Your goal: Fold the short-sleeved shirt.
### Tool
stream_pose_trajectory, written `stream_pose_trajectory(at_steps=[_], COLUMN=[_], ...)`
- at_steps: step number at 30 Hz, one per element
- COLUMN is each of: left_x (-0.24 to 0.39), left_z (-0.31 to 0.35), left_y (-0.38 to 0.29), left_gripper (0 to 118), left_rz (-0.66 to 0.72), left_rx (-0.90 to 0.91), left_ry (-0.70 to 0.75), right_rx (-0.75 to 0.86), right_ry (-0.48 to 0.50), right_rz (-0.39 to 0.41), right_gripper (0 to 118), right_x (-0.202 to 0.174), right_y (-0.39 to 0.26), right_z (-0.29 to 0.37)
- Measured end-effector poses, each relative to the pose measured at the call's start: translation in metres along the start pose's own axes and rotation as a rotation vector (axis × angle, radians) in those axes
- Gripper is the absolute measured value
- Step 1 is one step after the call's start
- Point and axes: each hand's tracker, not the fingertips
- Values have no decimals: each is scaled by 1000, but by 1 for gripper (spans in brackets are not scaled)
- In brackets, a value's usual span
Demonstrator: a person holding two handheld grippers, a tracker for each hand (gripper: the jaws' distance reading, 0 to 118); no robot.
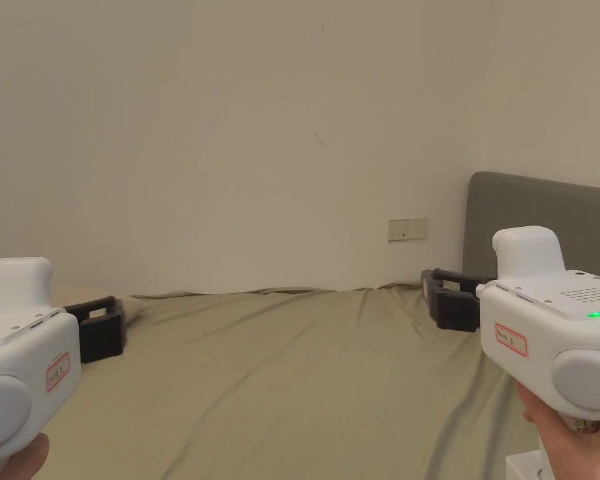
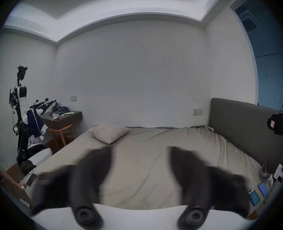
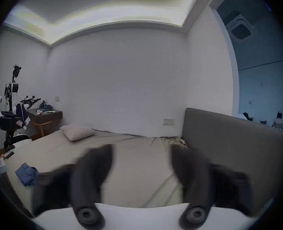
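Note:
A crumpled blue garment (image 3: 27, 175), apparently the shirt, lies on the beige bed sheet (image 3: 137, 150) near the bed's left edge. Both grippers hover above the bed, well away from it. In the head view my left gripper (image 1: 114, 328) is at the left and my right gripper (image 1: 431, 300) at the right, both pointing toward the far wall. The left gripper (image 2: 140, 152) has its jaws wide apart with nothing between them. So does the right gripper (image 3: 141, 148). Each gripper view also catches the other gripper at its edge: the right gripper (image 2: 278, 127) and the left gripper (image 3: 6, 123).
A pillow (image 2: 110, 134) lies at the bed's far left, and a grey headboard (image 1: 542, 212) stands on the right. Two phones (image 2: 253, 198) rest near the bed's right edge. A desk (image 2: 62, 119), a chair and a robot stand (image 2: 21, 117) sit left of the bed. Two people (image 3: 277, 122) are far off.

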Motion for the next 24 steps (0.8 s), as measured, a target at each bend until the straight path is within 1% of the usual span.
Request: stream_pose_trajectory(at_steps=[1,4,7,8,10,11,12,13,14,15,17,18,19,20,21,22,24], left_x=[-1,1,1,1,0,0,-1,-1,-2,-4,-6,-6,-6,-6,-6,-4,-1], left_z=[0,4,4,5,8,10,11,13,13,14,15,15,15,16,16,18,19], left_y=[-2,-5,-4,-4,-3,-2,-2,-1,0,1,1,1,0,0,0,-2,-3], left_gripper=[118,118,118,118,118,118,118,118,118,118,118,118,118,118,118,118,118], left_rz=[0,-7,-8,0,8,12,14,24,41,47,63,66,64,58,54,46,41], left_rx=[-5,14,15,16,38,49,59,66,78,78,88,97,109,112,118,127,142], left_ry=[4,18,31,28,22,26,33,43,50,46,50,51,52,56,54,45,64], right_rx=[8,27,32,42,68,57,57,57,79,99,140,147,144,146,145,139,110], right_ry=[-12,-22,-24,-8,76,76,98,121,124,114,52,-3,-38,-15,-2,95,143], right_rz=[10,8,-16,-18,1,-4,-10,-27,-47,-69,-105,-101,-88,-72,-74,-112,-163], right_gripper=[109,118,118,118,118,118,118,118,118,118,118,118,118,118,118,118,118], right_x=[-2,-5,-5,-4,-5,-5,-5,-4,-3,-3,-5,-8,-10,-11,-9,-7,-6], right_y=[-3,-5,-5,-7,-8,-8,-10,-11,-13,-16,-22,-26,-26,-27,-28,-28,-26], right_z=[0,3,4,5,6,7,8,8,9,12,15,17,17,16,16,16,16])
